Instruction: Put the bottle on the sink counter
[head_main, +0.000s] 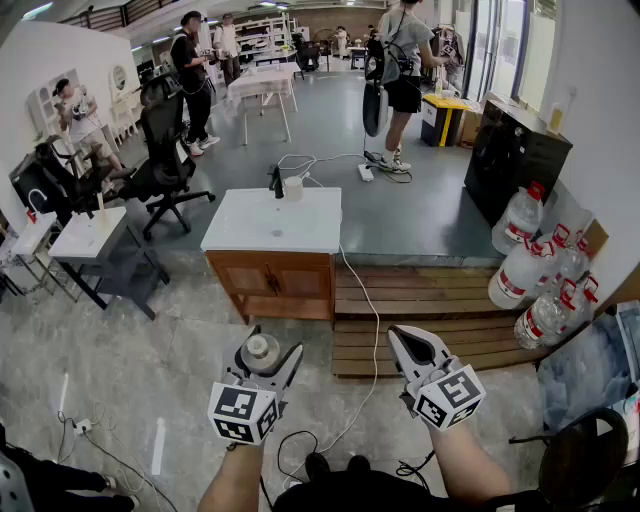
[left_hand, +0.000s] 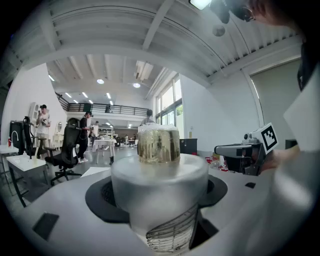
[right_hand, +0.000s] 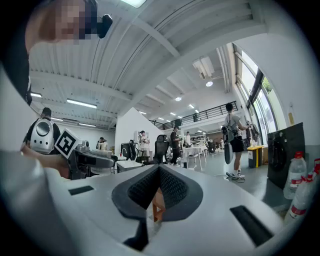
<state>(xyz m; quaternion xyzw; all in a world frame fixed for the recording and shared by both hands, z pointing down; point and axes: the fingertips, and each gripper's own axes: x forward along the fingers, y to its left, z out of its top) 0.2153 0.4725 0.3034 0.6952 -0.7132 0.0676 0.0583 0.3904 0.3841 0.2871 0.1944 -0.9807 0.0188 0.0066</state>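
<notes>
**Well short of the white-topped wooden sink counter (head_main: 232, 236): frosted white plastic bottle (left_hand: 159, 190) in hand**

The left gripper (head_main: 268, 356) has its jaws spread wide around the bottle's body. They press on it and carry it upright, its clear gold-tinted cap (left_hand: 158, 144) on top. The right gripper (head_main: 400, 338) is closed on itself, with nothing between its jaws. Both hover near the person.

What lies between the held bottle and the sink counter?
In the head view, only floor and the wooden cabinet front lie between the bottle and the counter.
</notes>
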